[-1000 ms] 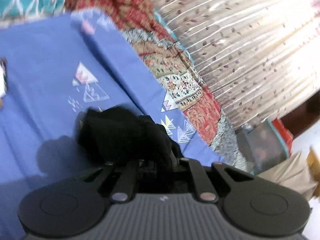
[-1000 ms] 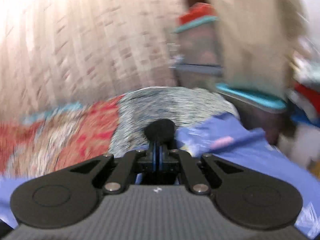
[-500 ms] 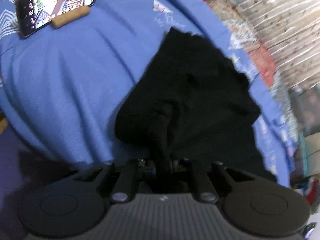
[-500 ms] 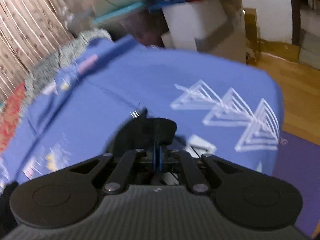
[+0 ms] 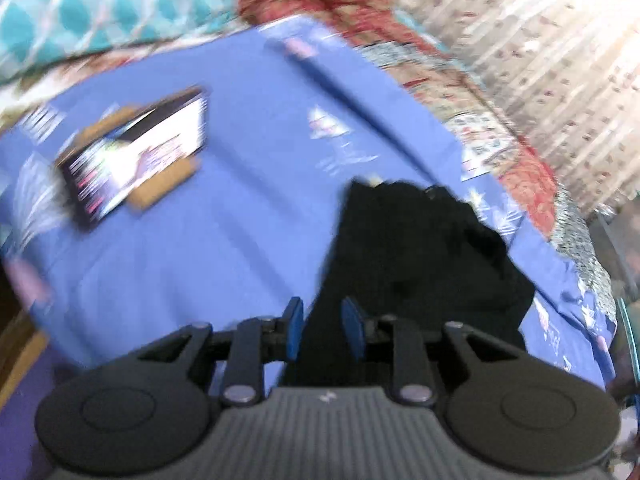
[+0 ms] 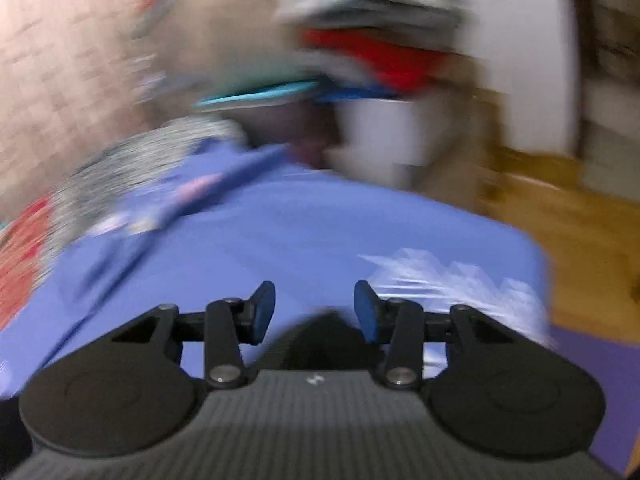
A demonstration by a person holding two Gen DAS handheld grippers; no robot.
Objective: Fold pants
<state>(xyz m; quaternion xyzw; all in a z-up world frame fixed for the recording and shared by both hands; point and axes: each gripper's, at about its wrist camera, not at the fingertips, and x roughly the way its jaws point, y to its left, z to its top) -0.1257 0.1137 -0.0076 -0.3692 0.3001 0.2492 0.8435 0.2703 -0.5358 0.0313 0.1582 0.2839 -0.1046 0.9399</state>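
Blue patterned sheet covers the bed, with a lit phone propped at its left and curtains behind. Black pants lie bunched on the sheet's right part, not flat and with no clean fold visible; judged early, most folding remains. Left gripper stands narrowly parted, dark cloth running between its blue pads, not visibly clamped. Right gripper stands wide apart over the sheet, holding nothing; a dark cloth edge shows just below it. Both views are blurred.
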